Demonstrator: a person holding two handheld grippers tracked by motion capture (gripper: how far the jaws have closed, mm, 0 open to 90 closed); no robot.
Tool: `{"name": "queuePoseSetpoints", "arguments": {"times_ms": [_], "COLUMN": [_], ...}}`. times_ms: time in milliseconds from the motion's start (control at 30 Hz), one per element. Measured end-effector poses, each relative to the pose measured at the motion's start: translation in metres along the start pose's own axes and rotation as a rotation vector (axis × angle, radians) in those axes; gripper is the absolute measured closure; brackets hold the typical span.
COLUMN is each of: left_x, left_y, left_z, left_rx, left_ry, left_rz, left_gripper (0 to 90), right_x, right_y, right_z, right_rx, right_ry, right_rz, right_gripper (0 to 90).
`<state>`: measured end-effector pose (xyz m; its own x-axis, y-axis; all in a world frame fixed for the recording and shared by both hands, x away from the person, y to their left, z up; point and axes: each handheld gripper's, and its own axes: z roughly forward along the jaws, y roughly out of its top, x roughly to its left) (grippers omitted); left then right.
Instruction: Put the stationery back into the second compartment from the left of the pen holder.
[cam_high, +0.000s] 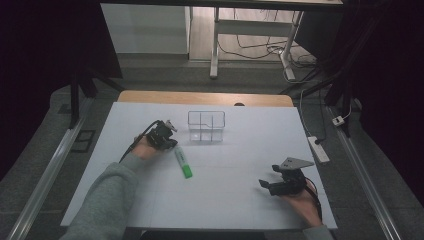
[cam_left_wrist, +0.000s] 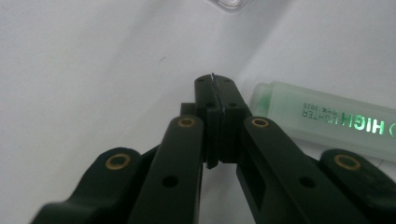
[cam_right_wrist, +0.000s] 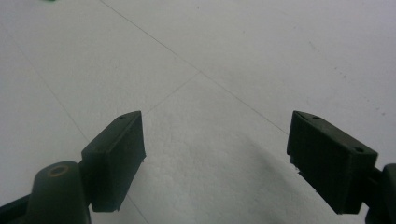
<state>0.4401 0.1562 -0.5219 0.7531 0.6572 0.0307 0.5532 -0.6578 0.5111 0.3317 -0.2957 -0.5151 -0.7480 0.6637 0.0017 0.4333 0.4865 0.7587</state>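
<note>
table (cam_high: 240, 200): white sheet over a wood top, nothing holds things in place, so whatever I nudge slides.
tray (cam_high: 206, 126): clear divided box at 12 o'clock of centre, empty as far as I can tell. Walls nearly vanish against the white, so a drop could clip the rim. In my left gripper view it's cut off at the top edge.
highlighter (cam_high: 183, 162): green, lying flat just left of centre, at 4 o'clock of my left gripper, just beside it and not held. Round body: a side bump rolls it. Cap end runs out of frame in my left gripper view (cam_left_wrist: 327, 119).
left gripper (cam_high: 167, 136): jaws pressed together on nothing. Risk: pushing the highlighter instead of straddling it; must open first.
right gripper (cam_high: 267, 184): at 4 o'clock, jaws spread wide over bare table, well apart from the highlighter.
</note>
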Motion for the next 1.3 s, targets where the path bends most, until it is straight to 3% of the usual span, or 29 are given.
{"name": "queuePoseSetpoints", "arguments": {"times_ms": [500,1300], "left_x": [-0.010,-0.054], "left_y": [0.000,0.000], "left_z": [0.000,-0.005], "left_rx": [-0.010,-0.005], "left_ry": [-0.057,-0.142], "left_rz": [0.065,0.189], "left_gripper": [88.9,88.9], "right_x": [-0.001,0.001], "right_y": [-0.001,0.000], "right_z": [0.001,0.001], "right_rx": [0.006,0.012], "right_ry": [-0.003,-0.006], "right_rz": [0.001,-0.002], "right_gripper": [18.7,18.7]}}
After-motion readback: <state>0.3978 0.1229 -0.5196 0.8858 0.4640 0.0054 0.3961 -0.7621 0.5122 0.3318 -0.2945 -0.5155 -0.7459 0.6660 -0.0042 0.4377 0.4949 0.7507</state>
